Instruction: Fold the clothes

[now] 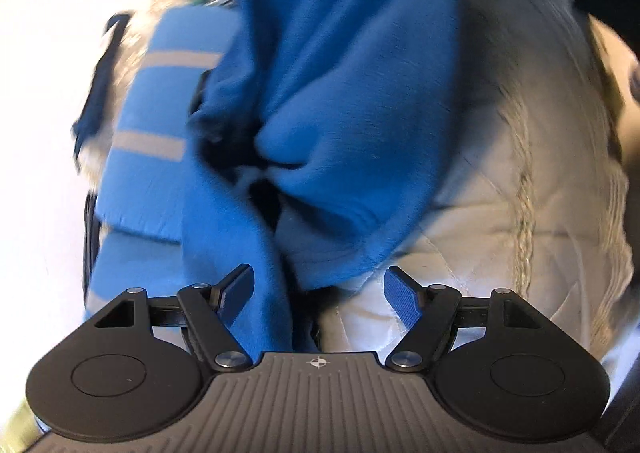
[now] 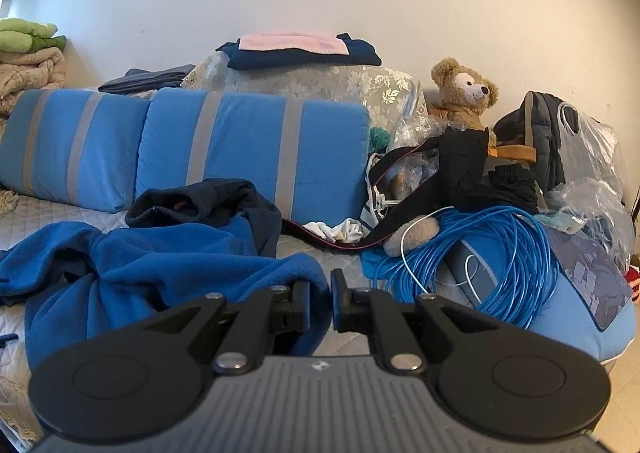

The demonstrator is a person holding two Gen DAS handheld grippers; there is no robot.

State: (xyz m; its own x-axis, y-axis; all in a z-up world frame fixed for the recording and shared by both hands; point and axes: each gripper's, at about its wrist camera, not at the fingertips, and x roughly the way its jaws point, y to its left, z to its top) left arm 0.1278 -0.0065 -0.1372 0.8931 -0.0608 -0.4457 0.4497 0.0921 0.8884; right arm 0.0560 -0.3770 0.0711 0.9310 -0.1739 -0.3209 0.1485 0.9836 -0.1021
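**A:** Where does the blue fleece garment (image 2: pixel 132 265) lie?

**B:** On the quilted white bed (image 2: pixel 40 217), crumpled, in front of the blue striped cushions (image 2: pixel 240 149). In the right wrist view its bulk spreads across the picture from the left edge to the right claw (image 2: pixel 320 295), so its long axis runs roughly side to side. A dark navy garment (image 2: pixel 208 205) sits bunched on its far edge.

**A:** And the right claw?

**B:** Nearly closed, its jaws clenched on a corner of the fleece that bulges between them. Beside it, to the right, is a coil of blue cable (image 2: pixel 492 253); behind that, a teddy bear (image 2: pixel 464 93) against the wall.

**A:** The left wrist view?

**B:** Blurred. The fleece (image 1: pixel 340 93) hangs there as a long drape, its axis running from the top of the frame down toward the left claw (image 1: pixel 319 289), over the quilted bed (image 1: pixel 500 213). A strip of it passes just inside the left finger (image 1: pixel 236 293).

**A:** Is that claw gripping?

**B:** No. Its jaws stand wide apart, released; the right pad is clear of the cloth.
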